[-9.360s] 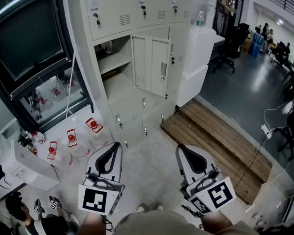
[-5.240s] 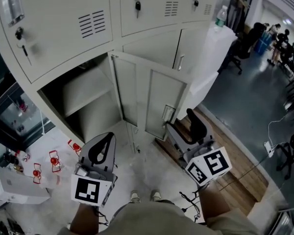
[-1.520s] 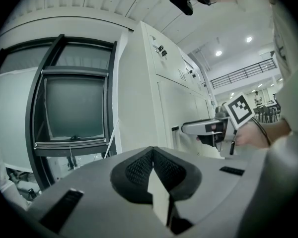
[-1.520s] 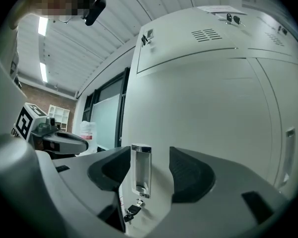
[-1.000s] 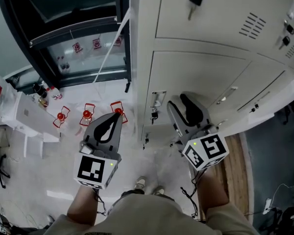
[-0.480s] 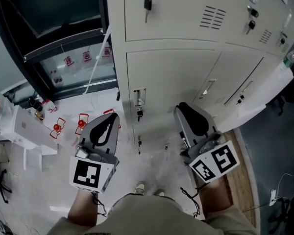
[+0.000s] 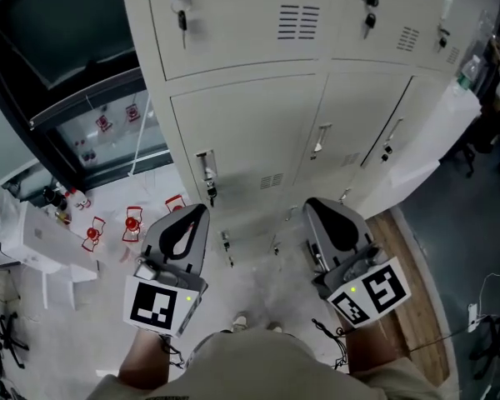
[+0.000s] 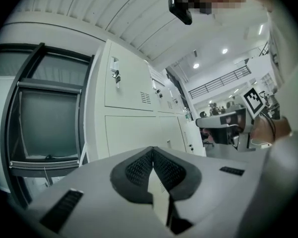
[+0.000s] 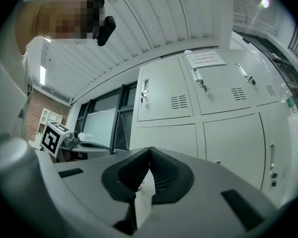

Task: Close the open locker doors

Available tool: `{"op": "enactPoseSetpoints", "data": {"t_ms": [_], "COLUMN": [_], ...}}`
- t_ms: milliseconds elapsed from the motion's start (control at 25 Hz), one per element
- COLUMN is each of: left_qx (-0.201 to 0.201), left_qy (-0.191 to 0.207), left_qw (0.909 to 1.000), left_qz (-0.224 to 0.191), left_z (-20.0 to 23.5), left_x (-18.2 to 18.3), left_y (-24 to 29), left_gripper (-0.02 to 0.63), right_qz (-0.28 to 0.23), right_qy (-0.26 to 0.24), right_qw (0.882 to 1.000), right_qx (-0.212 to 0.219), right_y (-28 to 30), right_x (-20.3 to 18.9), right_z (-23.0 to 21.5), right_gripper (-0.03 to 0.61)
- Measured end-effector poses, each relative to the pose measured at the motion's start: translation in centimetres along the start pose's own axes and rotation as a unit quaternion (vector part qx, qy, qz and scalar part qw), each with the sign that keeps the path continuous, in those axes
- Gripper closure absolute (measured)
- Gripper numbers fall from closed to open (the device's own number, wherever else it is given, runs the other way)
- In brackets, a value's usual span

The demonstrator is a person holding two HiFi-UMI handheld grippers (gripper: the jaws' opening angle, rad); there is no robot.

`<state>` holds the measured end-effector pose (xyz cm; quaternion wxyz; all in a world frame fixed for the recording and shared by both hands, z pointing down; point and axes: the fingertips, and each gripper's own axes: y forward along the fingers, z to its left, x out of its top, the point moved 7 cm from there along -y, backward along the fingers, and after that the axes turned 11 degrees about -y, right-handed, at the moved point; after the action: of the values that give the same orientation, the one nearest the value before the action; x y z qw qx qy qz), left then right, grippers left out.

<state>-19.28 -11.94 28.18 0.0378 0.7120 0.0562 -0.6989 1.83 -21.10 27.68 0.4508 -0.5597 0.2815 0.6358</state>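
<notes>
Grey plastic jaws are seen nearest, at six o'clock in the head view. Those of the left gripper point(image 7: 192, 222) are pressed tip to tip with nothing between them. Those of the right gripper point(image 7: 323, 217) have just been closed, likewise on nothing. Both grippers are held clear of the lockers, with no door touched.

Bare floor point(image 7: 262, 286) is left open between the person's shoes point(image 7: 237, 321) and the locker bases. Red-capped bottles point(image 7: 132, 222) are stood on the floor at nine o'clock, near a low white box point(image 7: 42, 240), and a wooden step point(image 7: 421, 307) is laid at four o'clock. These edges would have to be minded in any sidestep.

Further out, at twelve o'clock, the locker doors point(image 7: 246, 136) are found. Every one in view is seen flush with its frame, so the task is judged done as far as these views show.

The doors are judged to be thin painted sheet metal: light, stiff, free-swinging on their hinges and apt to rebound if slammed. No grip would be needed. A door would best be pushed flat on its face near the latch handle point(image 7: 205, 167), away from the hinge side.

A dark window point(image 7: 58, 48) is set at ten o'clock, beyond the lockers' left edge.
</notes>
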Motion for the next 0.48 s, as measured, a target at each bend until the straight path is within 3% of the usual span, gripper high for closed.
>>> {"op": "enactPoseSetpoints", "data": {"t_ms": [480], "left_qx": [-0.048], "left_qy": [-0.021], "left_qw": [0.9978], "left_qz": [0.041], "left_z": [-5.6], "left_x": [-3.2], "left_y": [1.4], "left_gripper": [0.606], "right_qz": [0.053], "right_qy": [0.018], "right_qw": [0.998], "right_qx": [-0.001], "right_y": [-5.4], "right_x": [-2.4], "right_z": [0.0], "right_gripper": [0.572]}}
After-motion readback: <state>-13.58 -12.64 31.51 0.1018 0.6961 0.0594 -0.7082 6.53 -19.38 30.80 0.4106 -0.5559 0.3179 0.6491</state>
